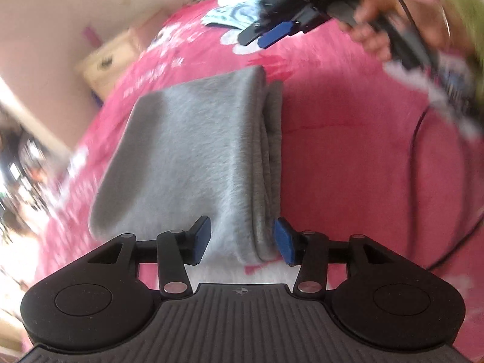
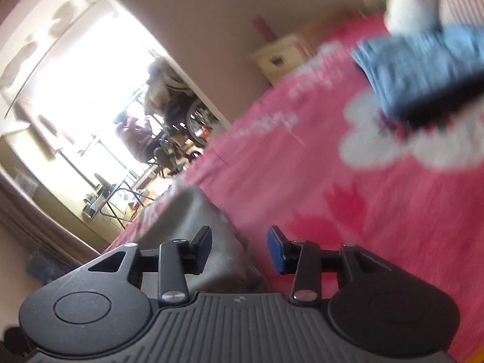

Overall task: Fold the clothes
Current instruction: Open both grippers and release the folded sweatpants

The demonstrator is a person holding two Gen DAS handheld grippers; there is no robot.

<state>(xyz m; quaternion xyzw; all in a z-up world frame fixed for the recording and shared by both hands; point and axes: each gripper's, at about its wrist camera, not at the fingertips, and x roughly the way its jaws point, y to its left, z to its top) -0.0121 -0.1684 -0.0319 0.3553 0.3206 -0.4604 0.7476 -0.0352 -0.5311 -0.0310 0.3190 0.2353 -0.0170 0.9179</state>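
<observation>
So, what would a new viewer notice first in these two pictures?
First the bright pink blanket that covers the whole bed. On it, in the middle, lies a folded grey garment, just ahead of the open left gripper. Farther back lies a folded blue cloth.

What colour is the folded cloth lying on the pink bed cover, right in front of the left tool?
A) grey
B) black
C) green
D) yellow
A: in the left wrist view the folded cloth is plainly grey, lying flat on the pink bed cover just ahead of the left tool.
</observation>
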